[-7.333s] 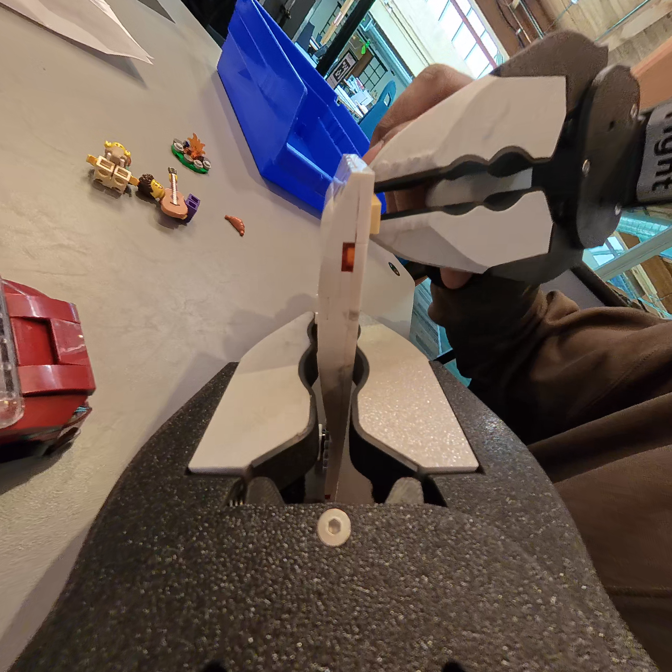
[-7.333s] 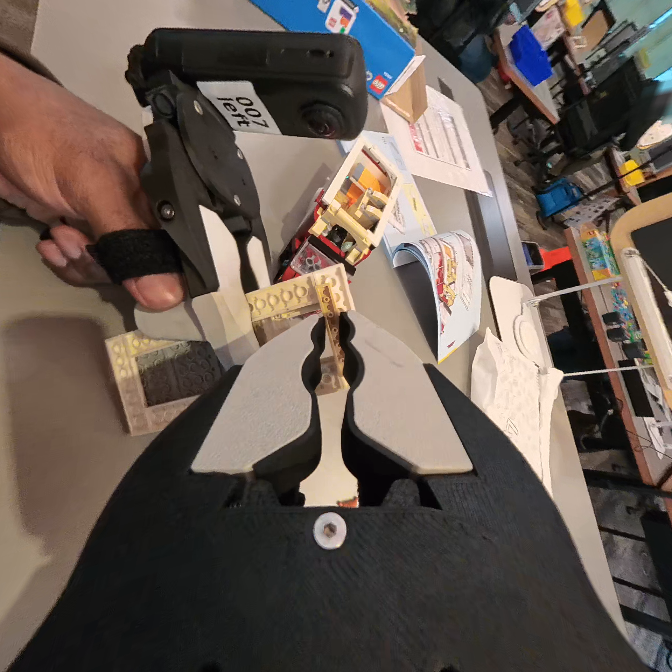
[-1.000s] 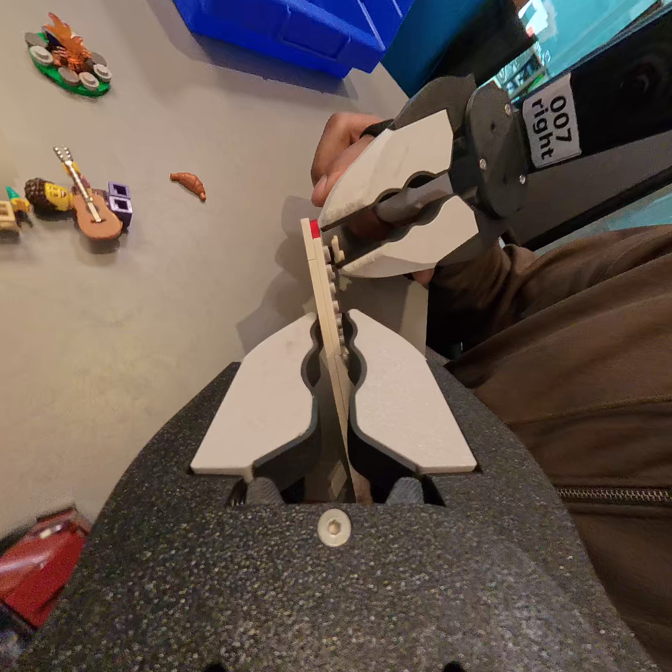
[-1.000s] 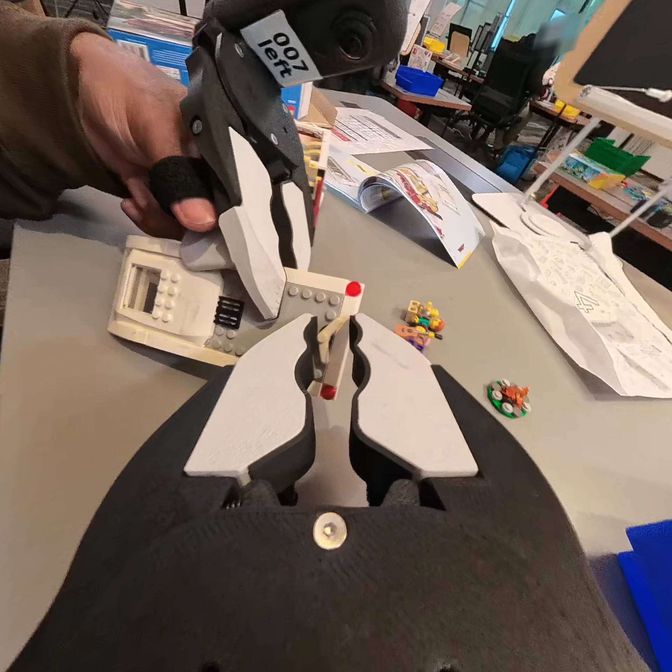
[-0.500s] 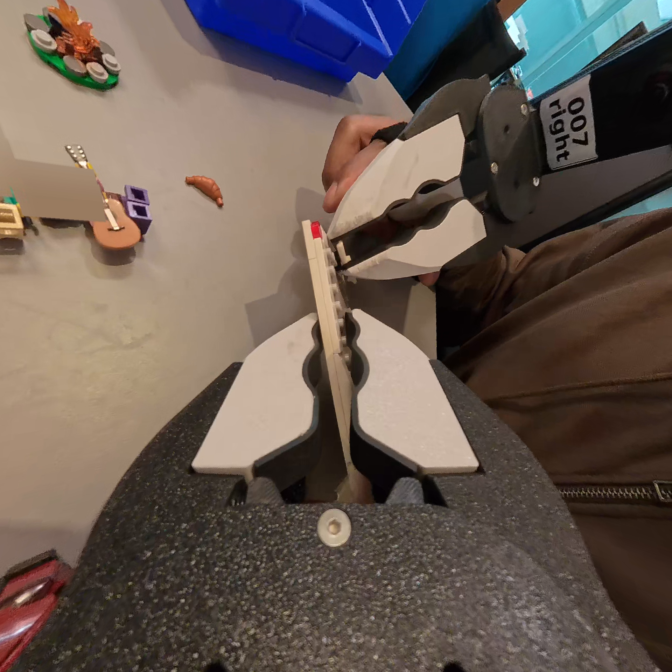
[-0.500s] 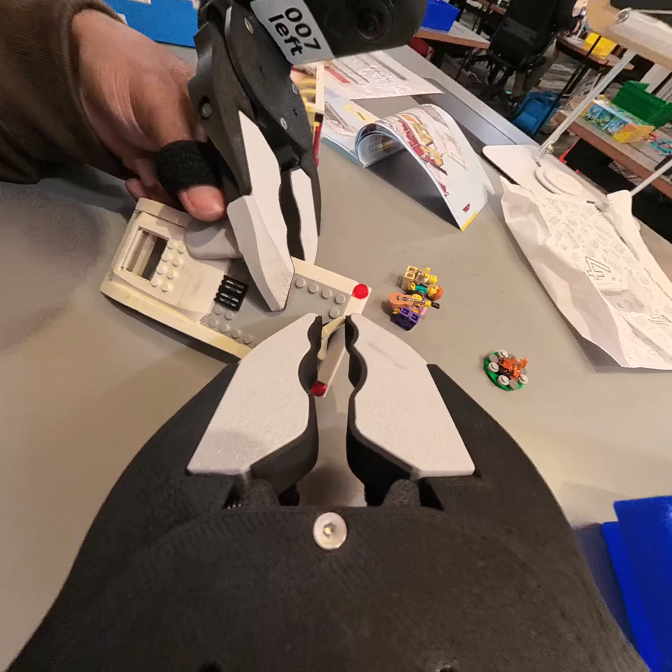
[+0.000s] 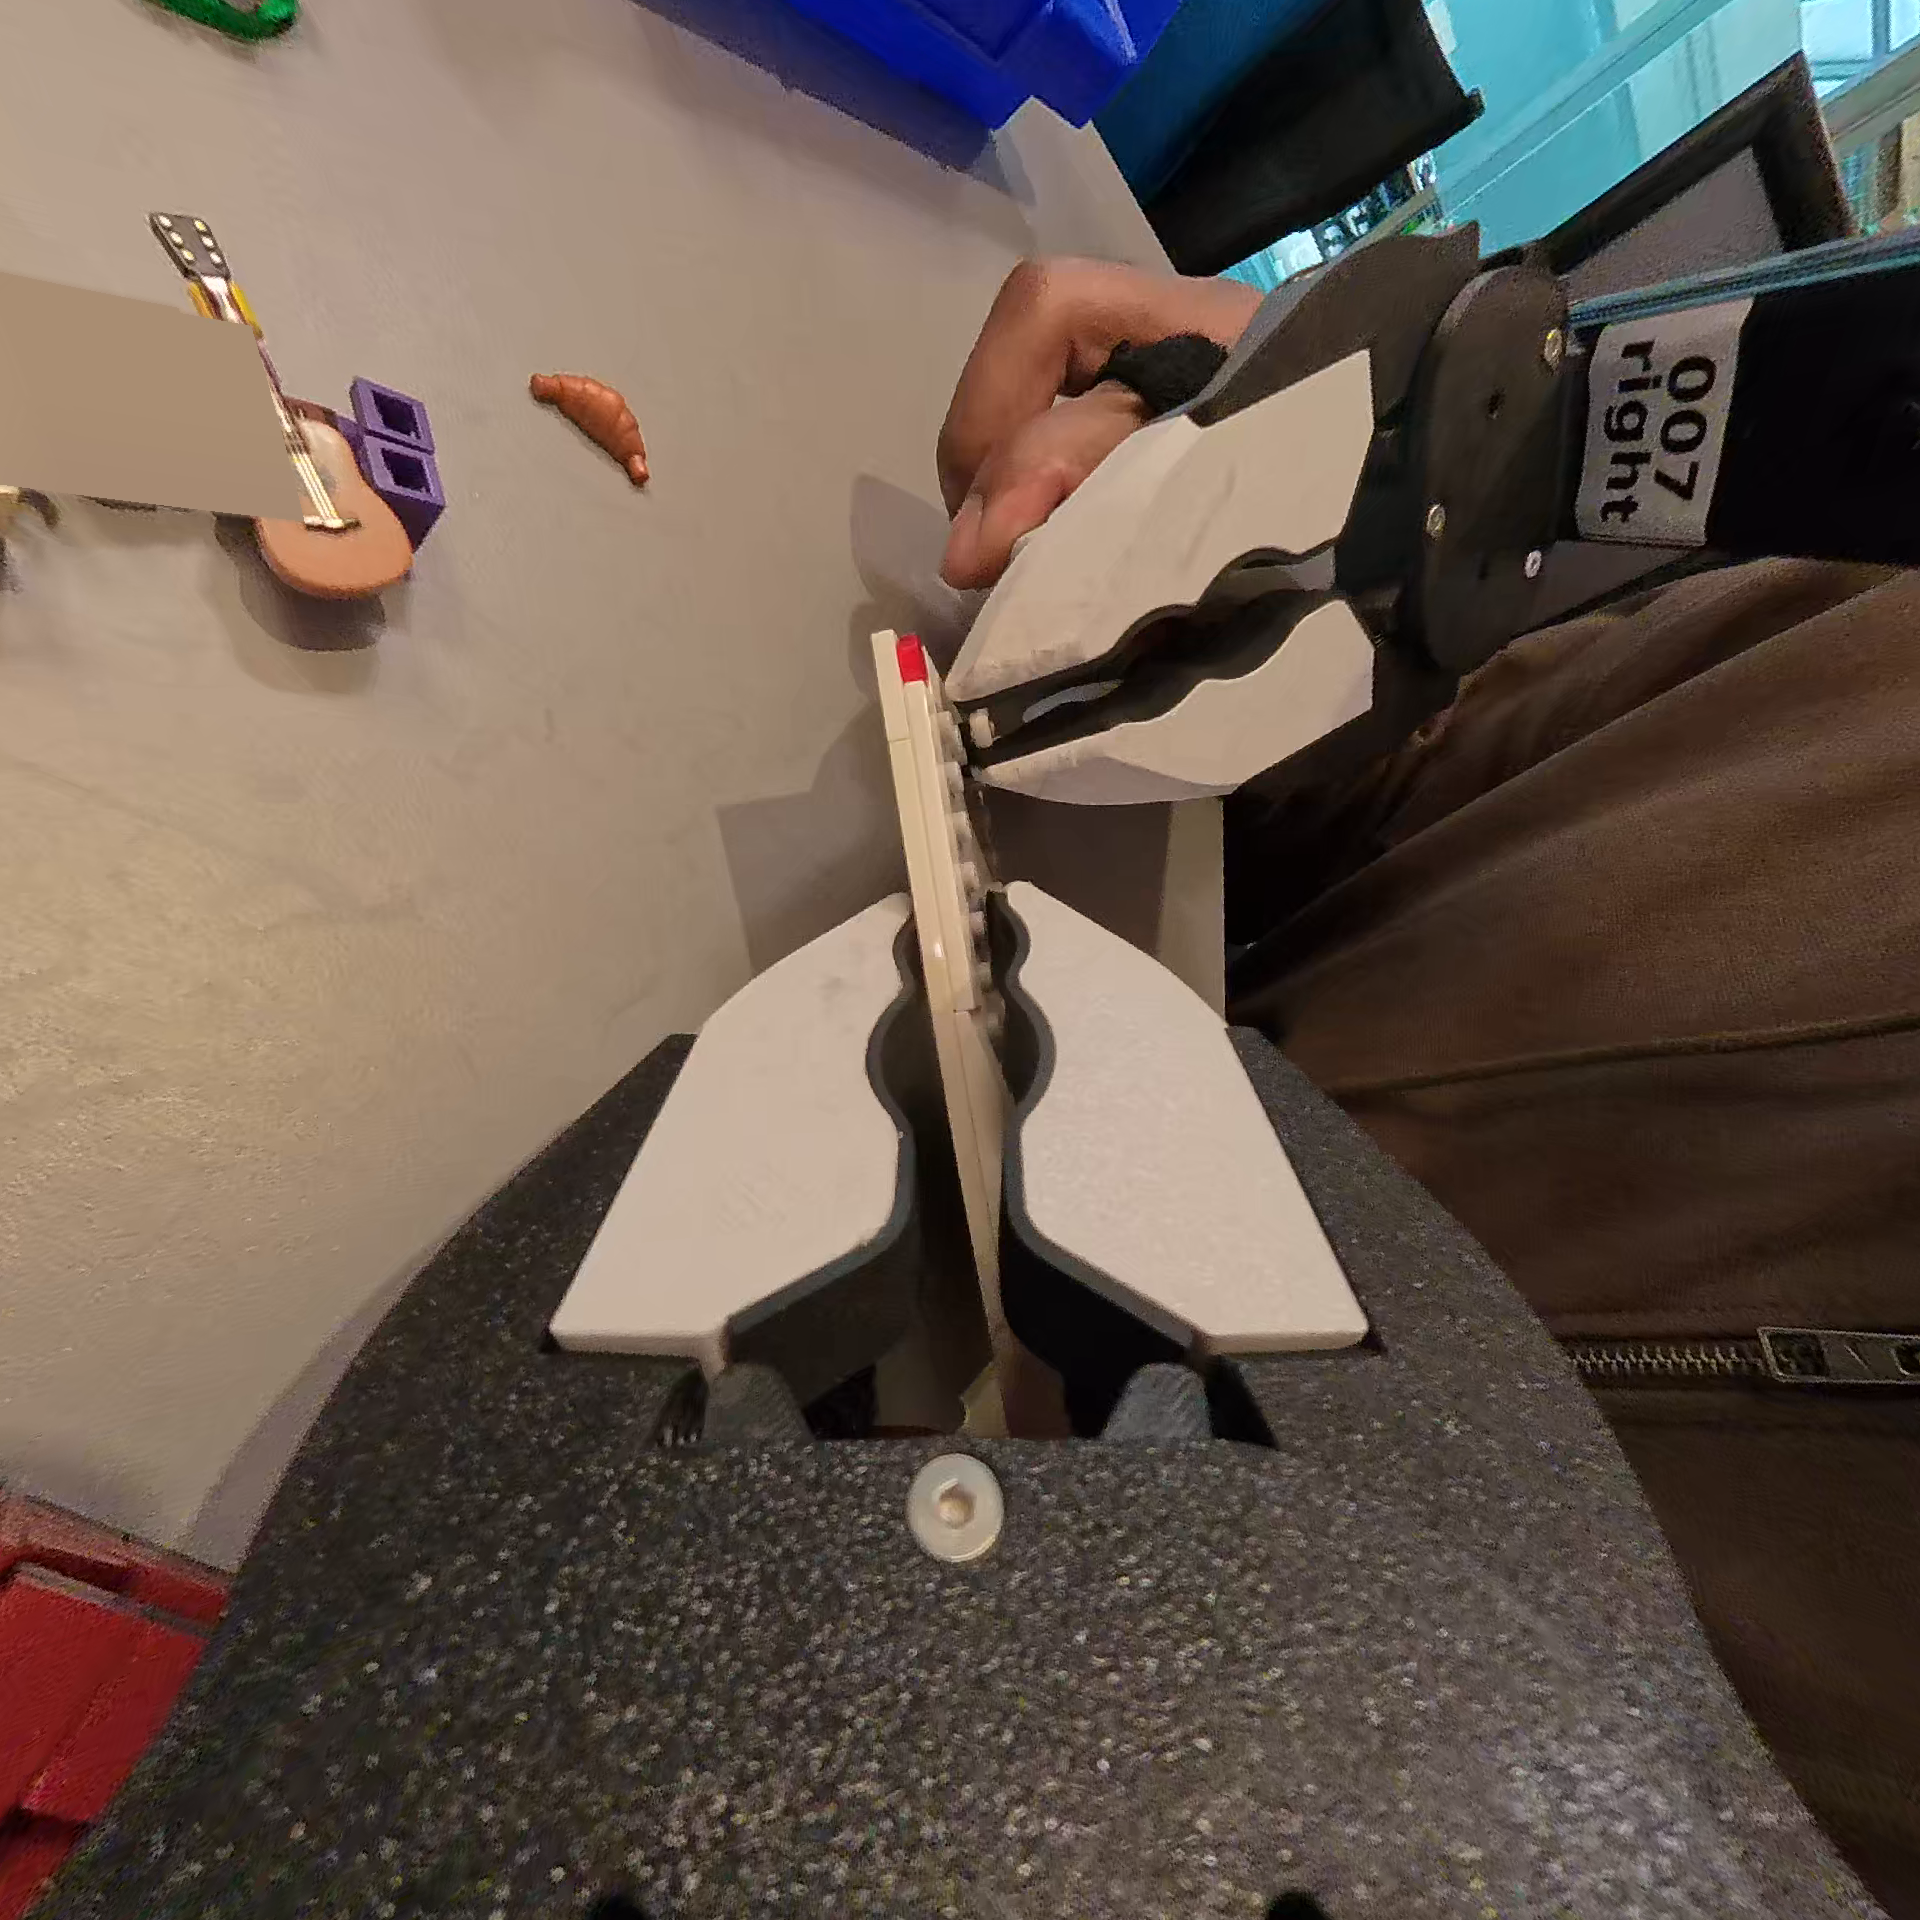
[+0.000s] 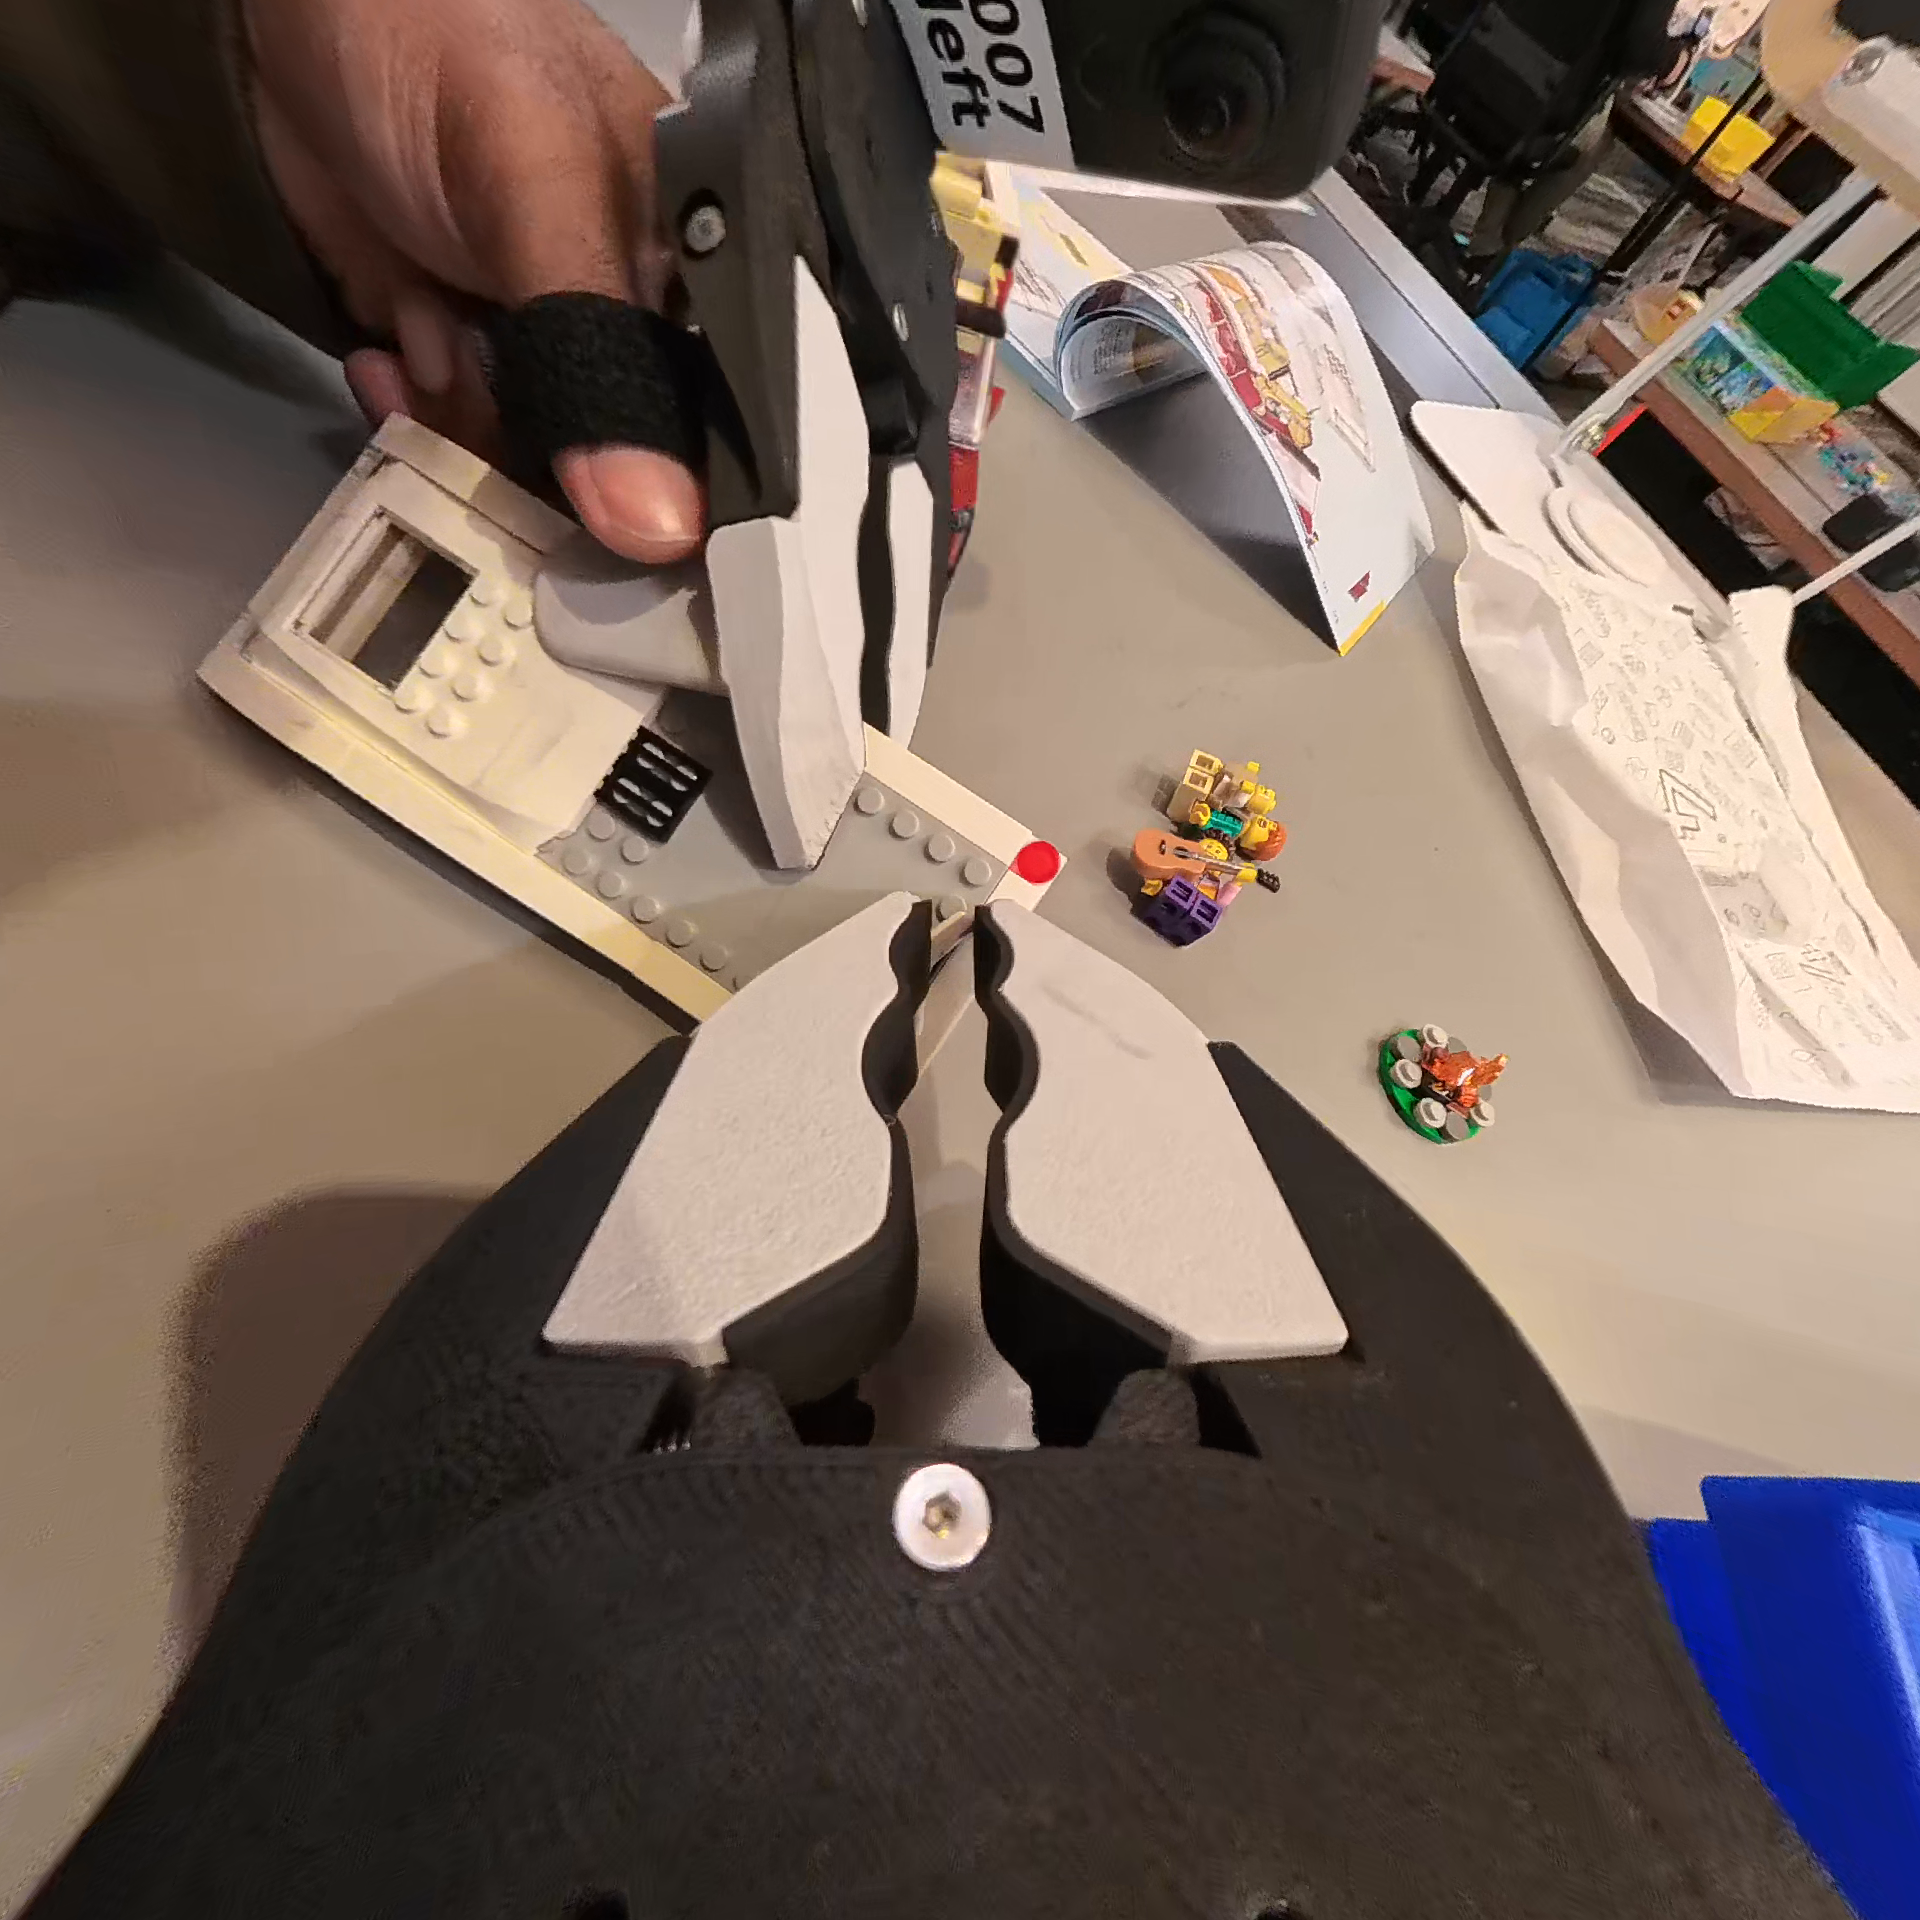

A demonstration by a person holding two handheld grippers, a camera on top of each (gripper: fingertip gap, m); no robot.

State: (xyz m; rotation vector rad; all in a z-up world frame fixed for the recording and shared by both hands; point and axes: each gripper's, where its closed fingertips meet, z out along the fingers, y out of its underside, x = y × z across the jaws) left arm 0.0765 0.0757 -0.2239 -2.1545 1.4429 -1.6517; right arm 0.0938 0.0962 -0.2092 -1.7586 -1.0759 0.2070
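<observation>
So the main thing here is a flat cream and grey brick-built panel [image 8: 582,748], studded on top, with a window opening, a little black grille and a red round stud [image 8: 1037,861] at one corner. The left gripper [image 7: 961,914] has it pinched edge-on, both pads tight on the plate, holding it above the grey table [image 7: 312,935]. The right gripper [image 8: 943,920] is nosed right up to the studded grey strip near that red corner, fingers nearly together on a small thin light-coloured piece [image 8: 951,951] that's touching the panel's studs. Can't make out much more of that piece tbh.

Just past the panel there's a cluster of minifigure bits with a tiny guitar [image 8: 1179,854] and purple bricks [image 8: 1184,914], then a green round plate with an orange campfire [image 8: 1439,1081]. Farther out: an open instruction booklet [image 8: 1247,353], a crumpled paper bag [image 8: 1683,748], a blue bin [image 7: 935,62], a small brown croissant piece [image 7: 592,421].
</observation>
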